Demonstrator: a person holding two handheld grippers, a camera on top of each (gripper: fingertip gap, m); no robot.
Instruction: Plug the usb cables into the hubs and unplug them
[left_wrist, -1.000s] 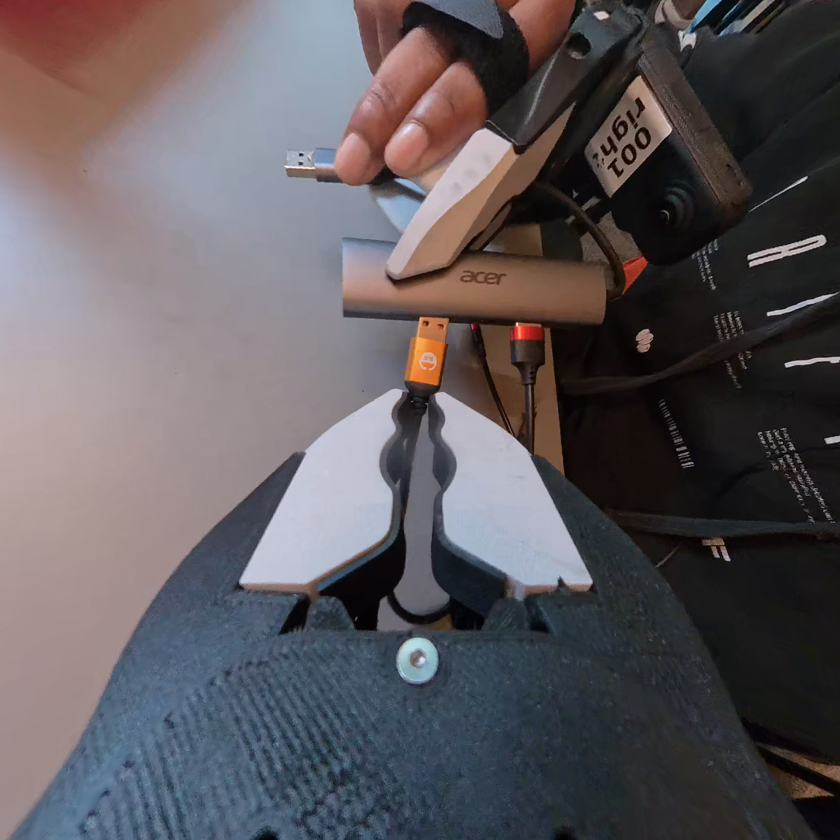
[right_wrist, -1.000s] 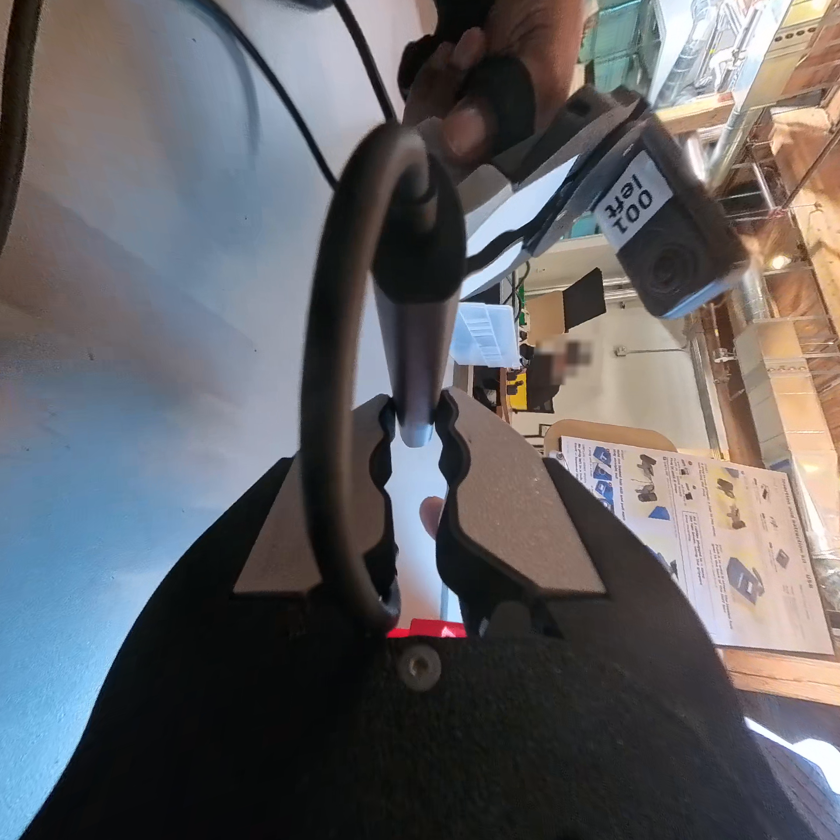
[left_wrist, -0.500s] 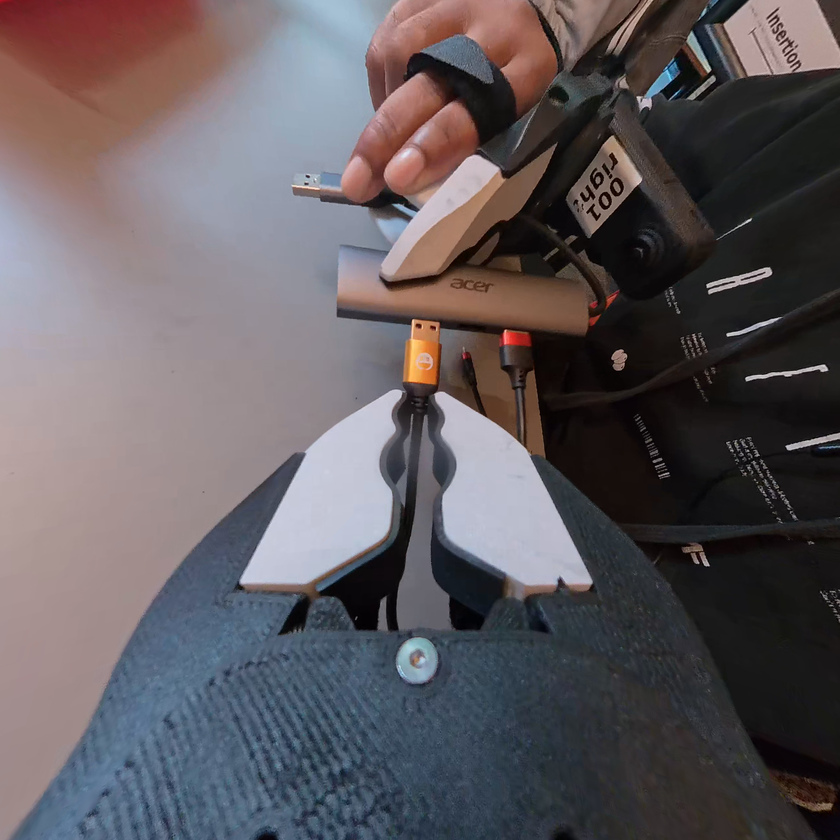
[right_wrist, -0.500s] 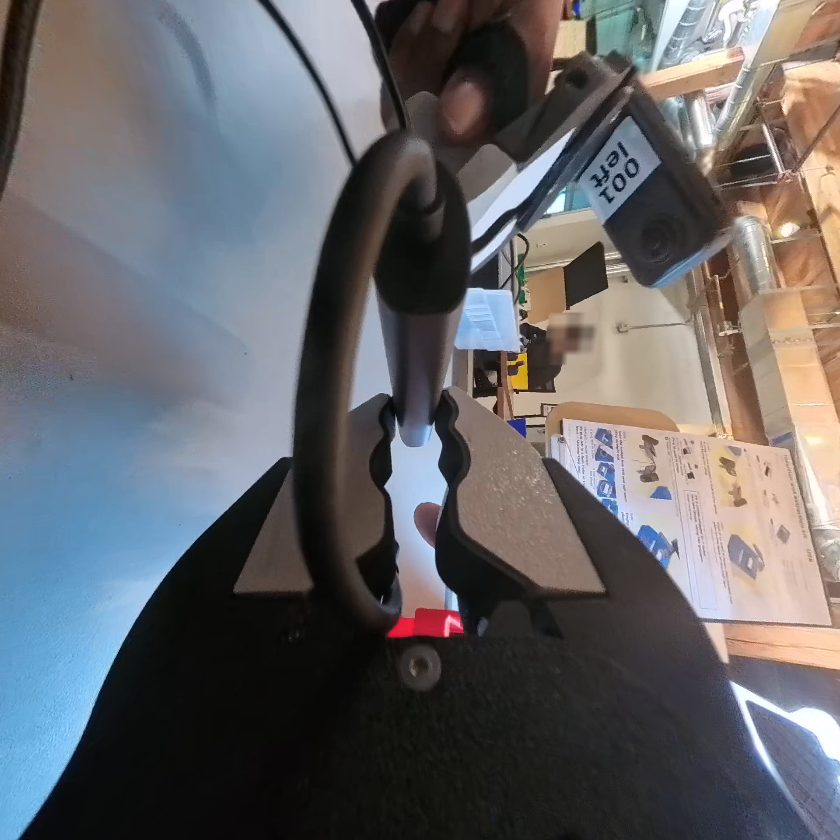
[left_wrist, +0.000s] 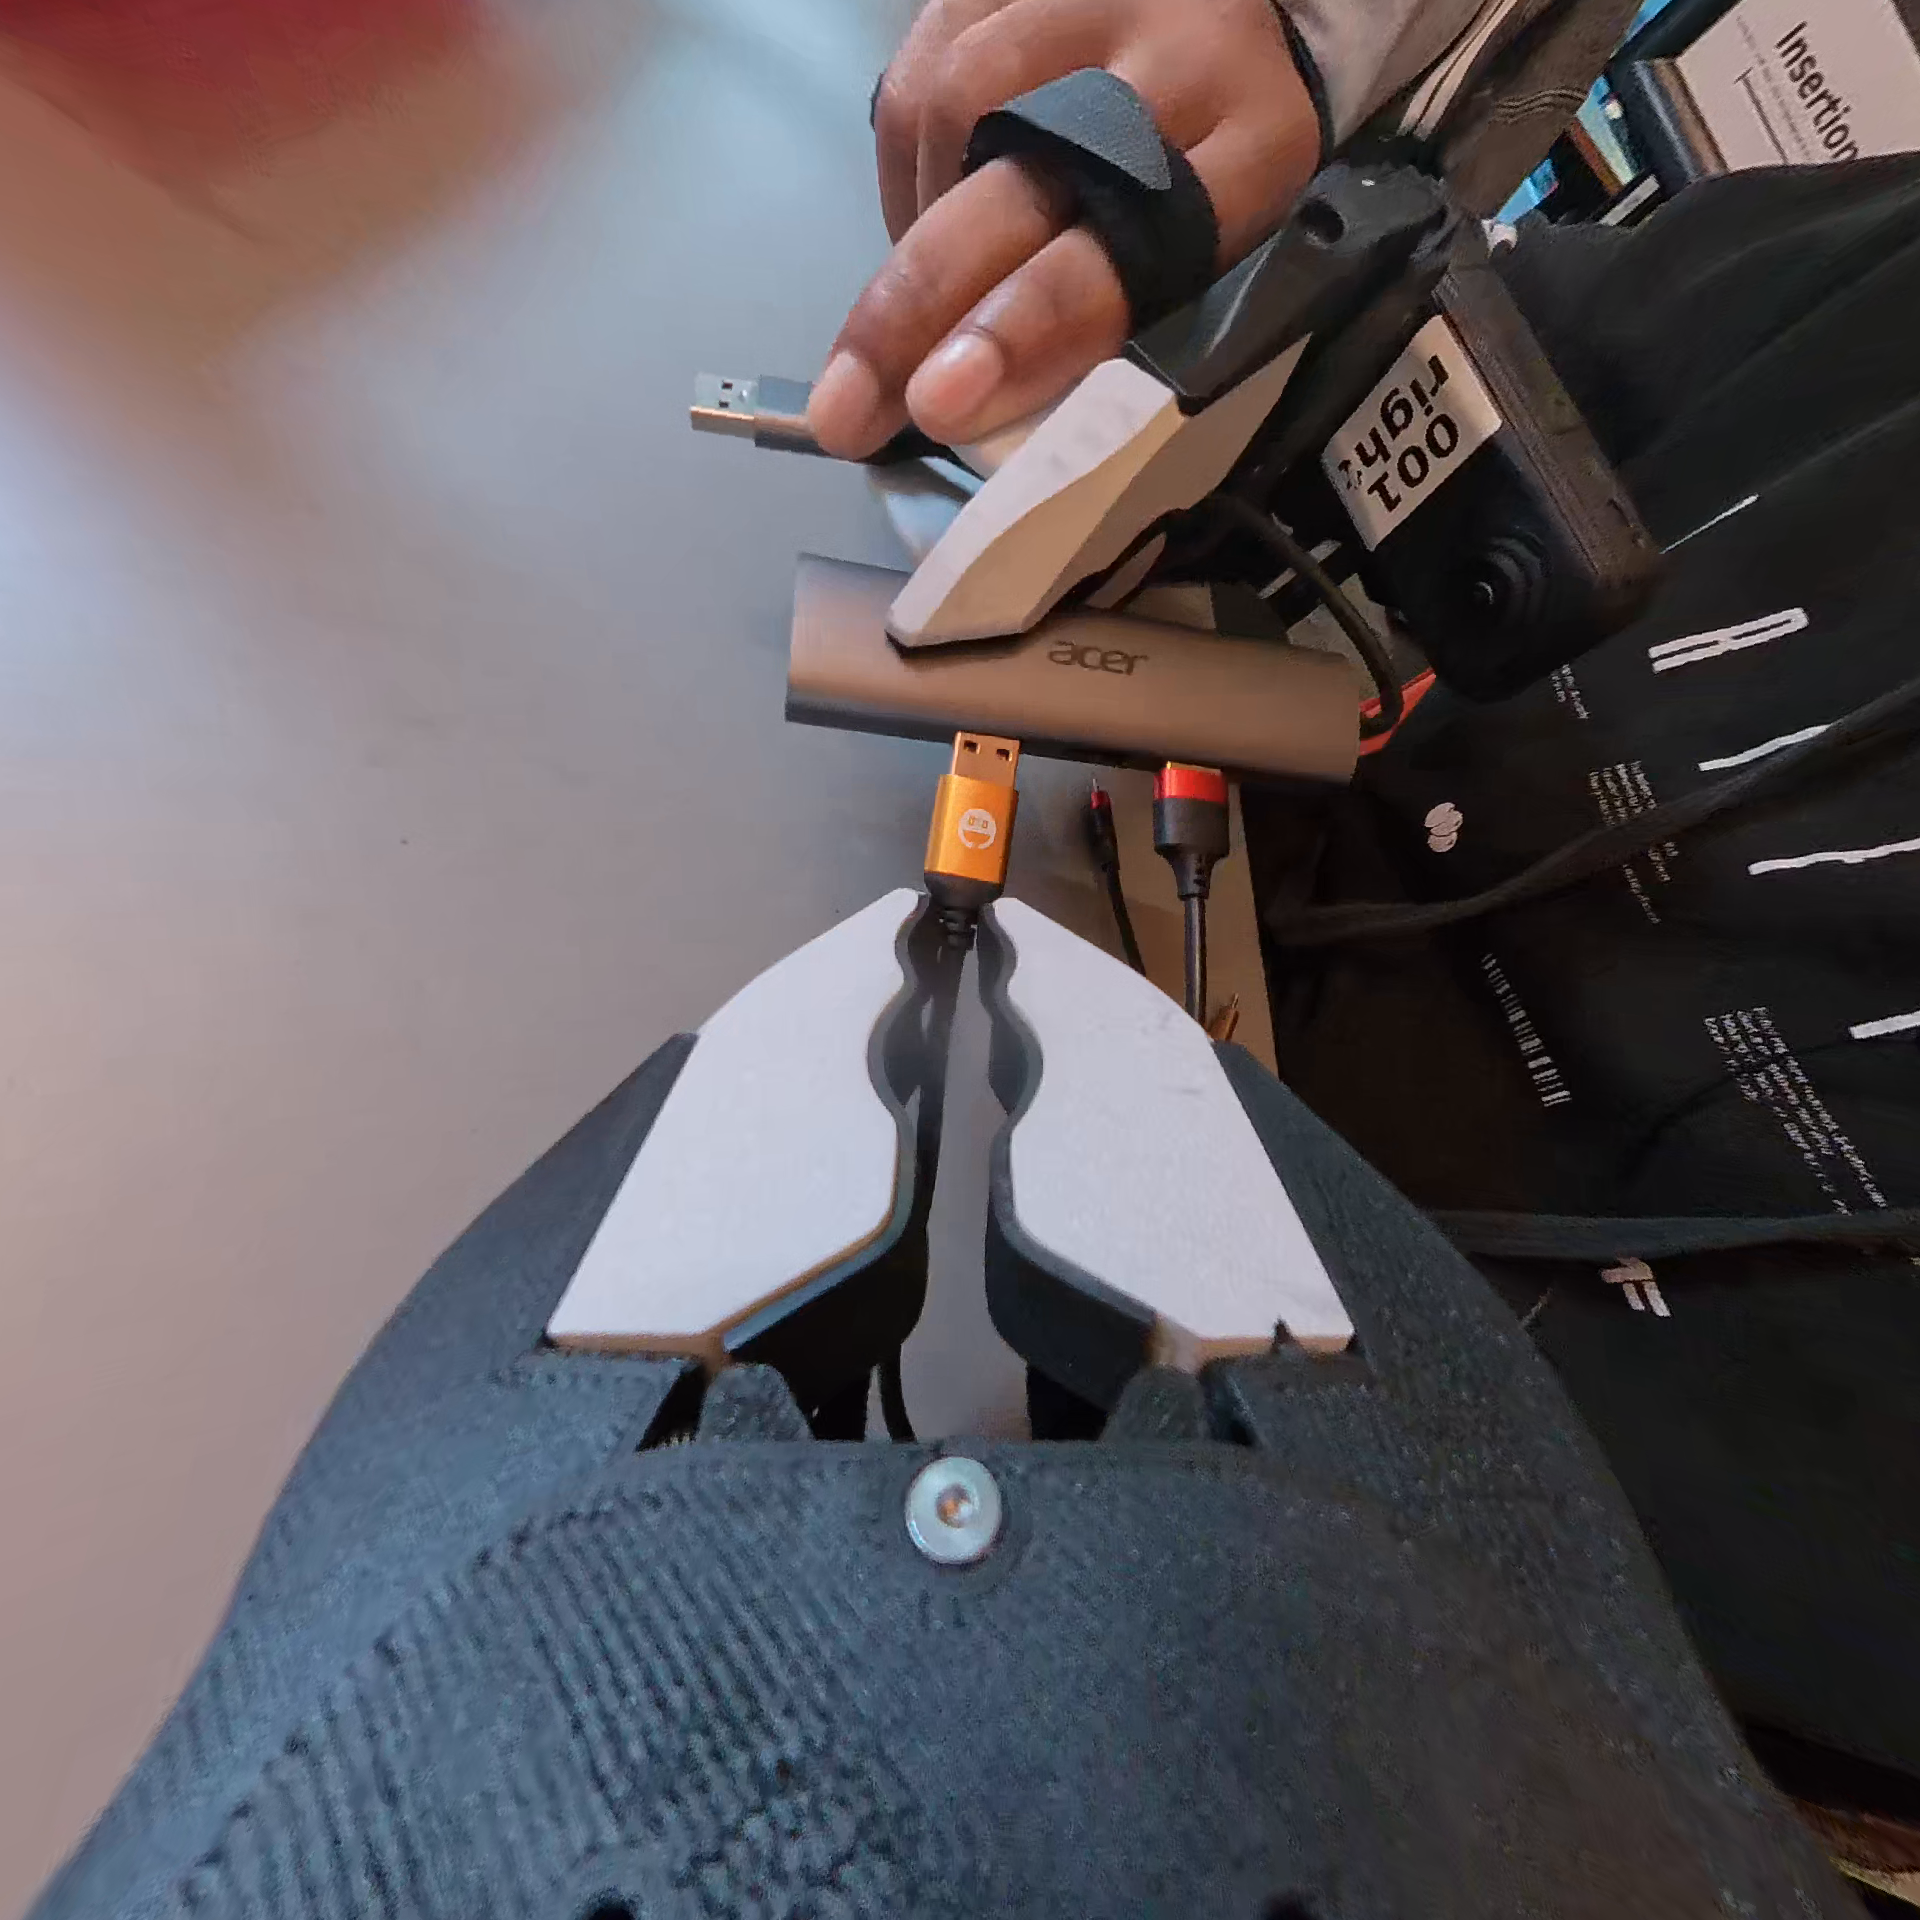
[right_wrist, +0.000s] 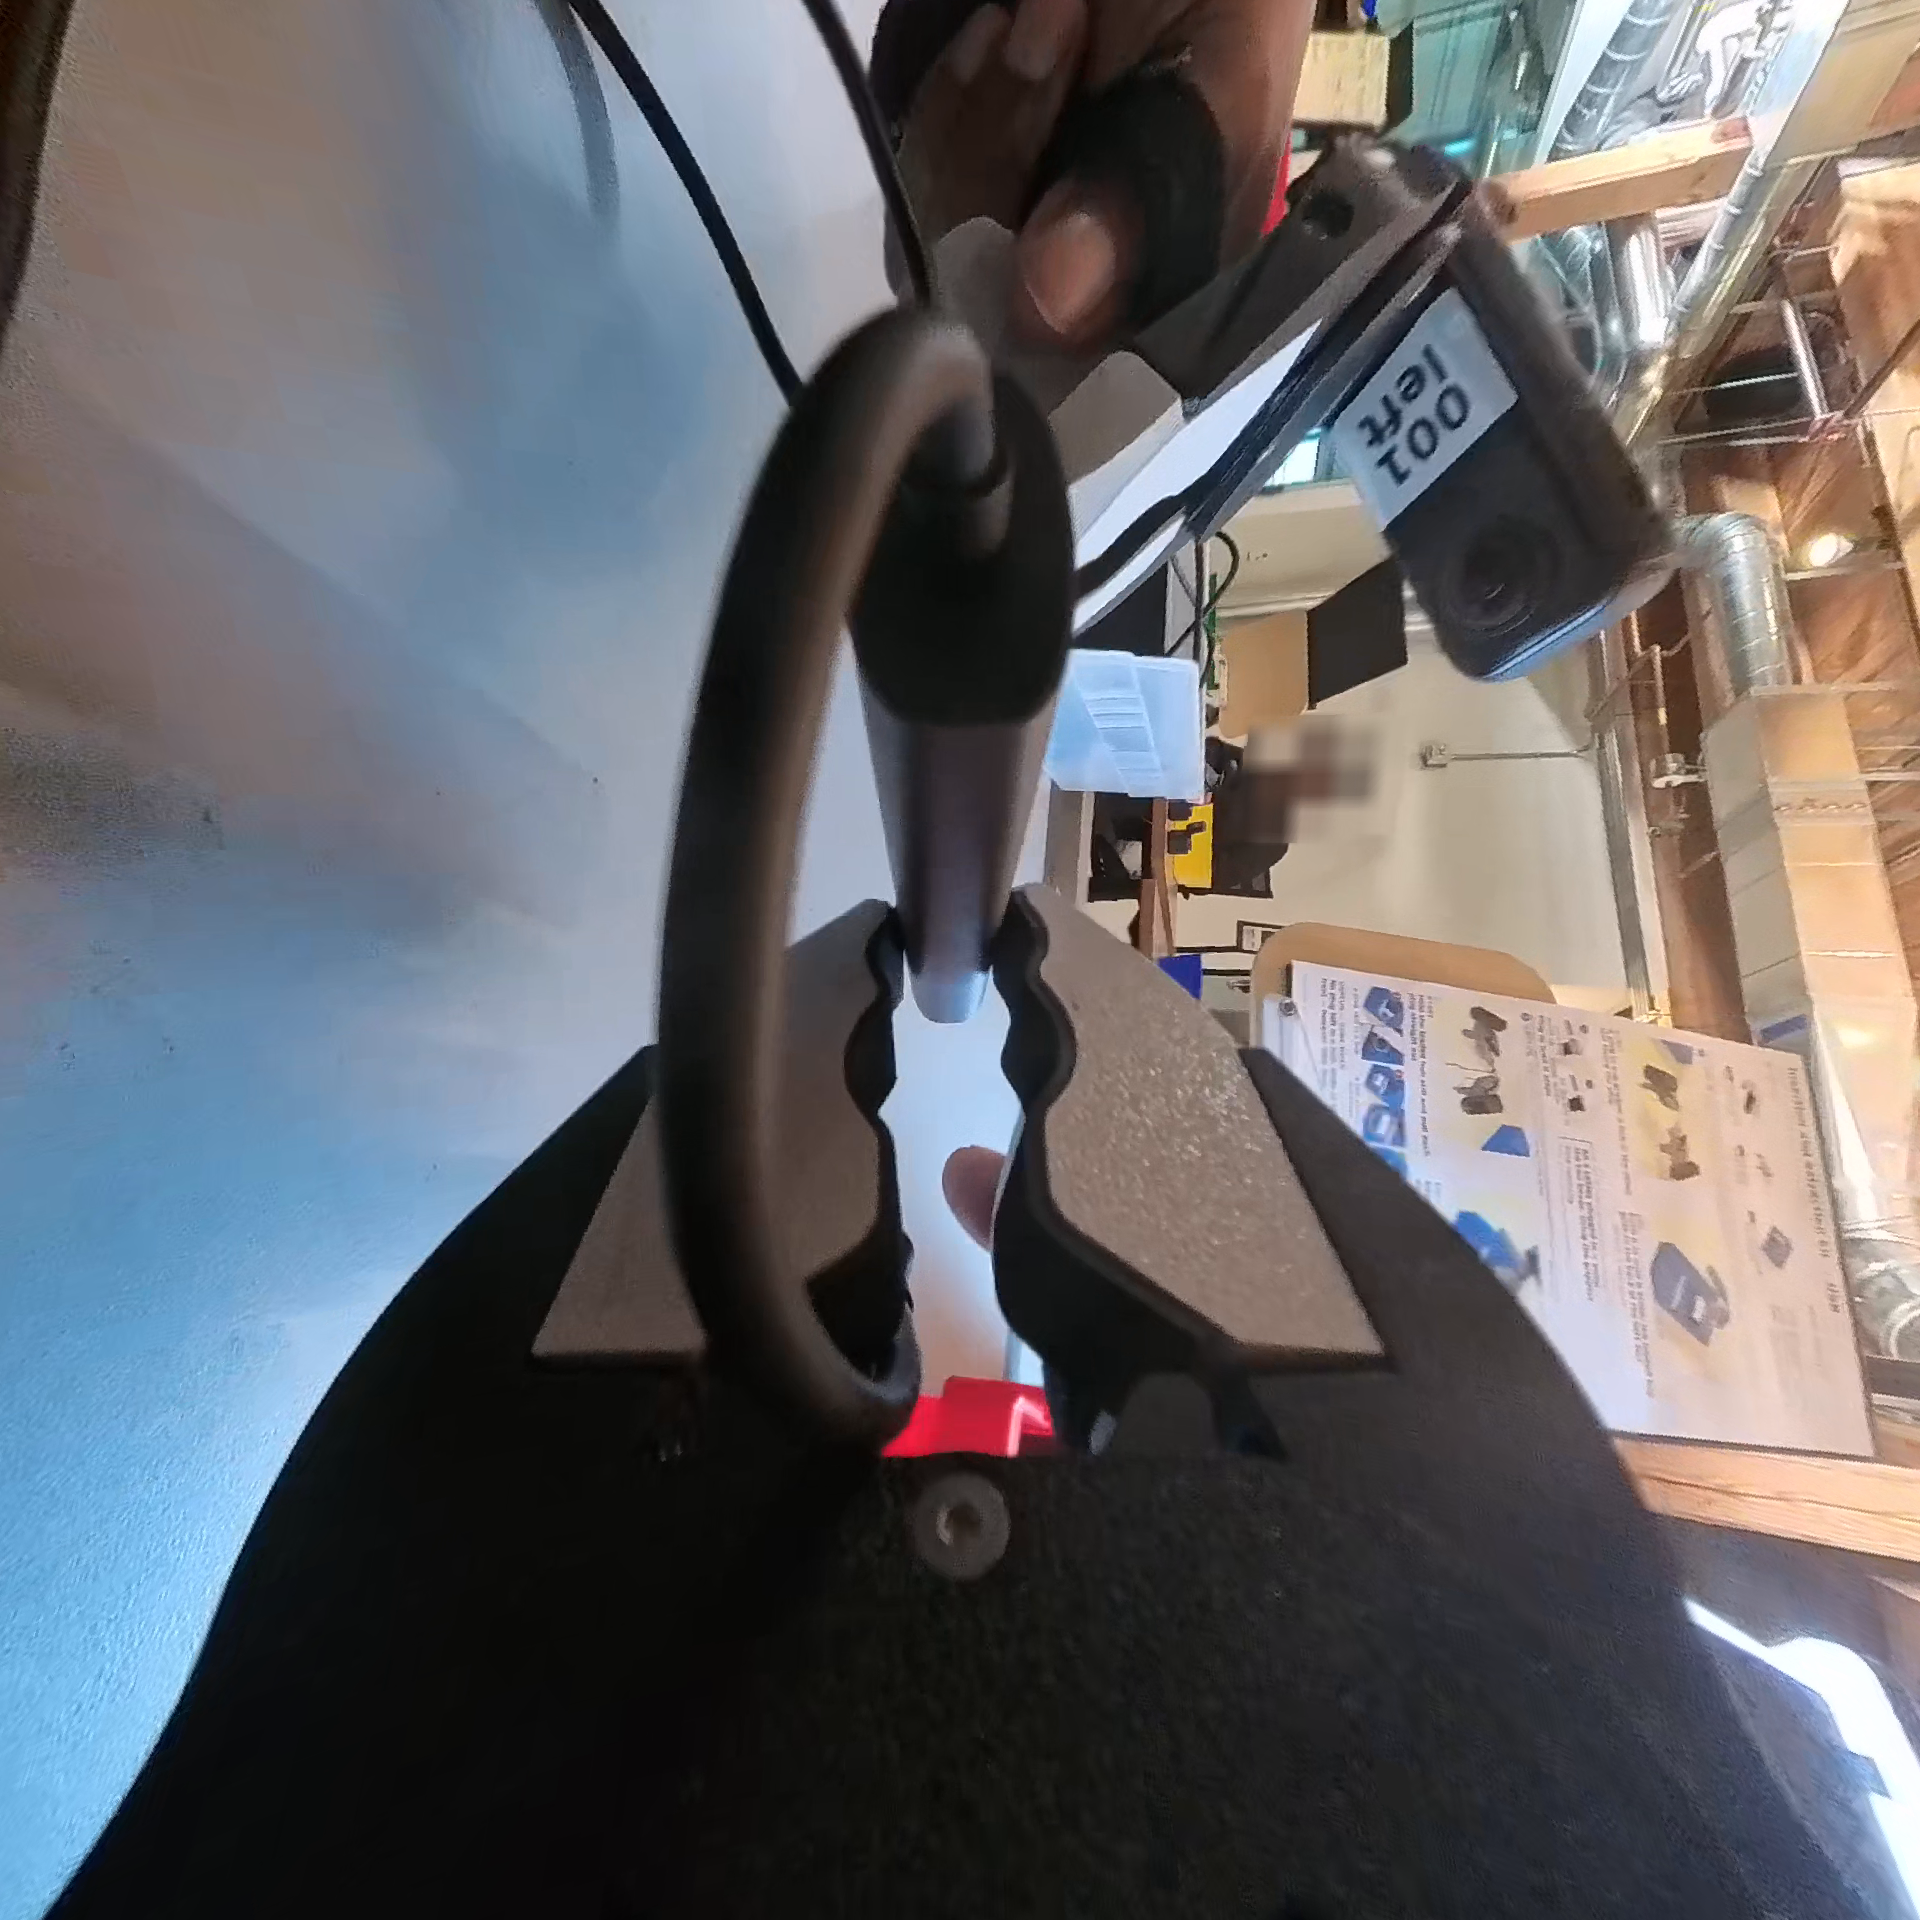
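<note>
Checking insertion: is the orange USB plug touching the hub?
Touching. Left wrist view: the orange USB plug has its metal tip meeting the grey hub's lower edge, no gap; depth unclear.

Right claw's finger (left_wrist: 1023, 540) hides part of the grey hub (left_wrist: 1070, 691).

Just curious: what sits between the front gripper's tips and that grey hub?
In the left wrist view, only the orange USB plug spans from the left gripper to the hub.

Open grey tabletop (left_wrist: 364, 831) lies left of the hub (left_wrist: 1070, 691); to its right, a red plug (left_wrist: 1192, 805), thin cables and a dark jacket (left_wrist: 1662, 987) crowd in, with the right gripper (left_wrist: 940, 623) blocking above.
</note>
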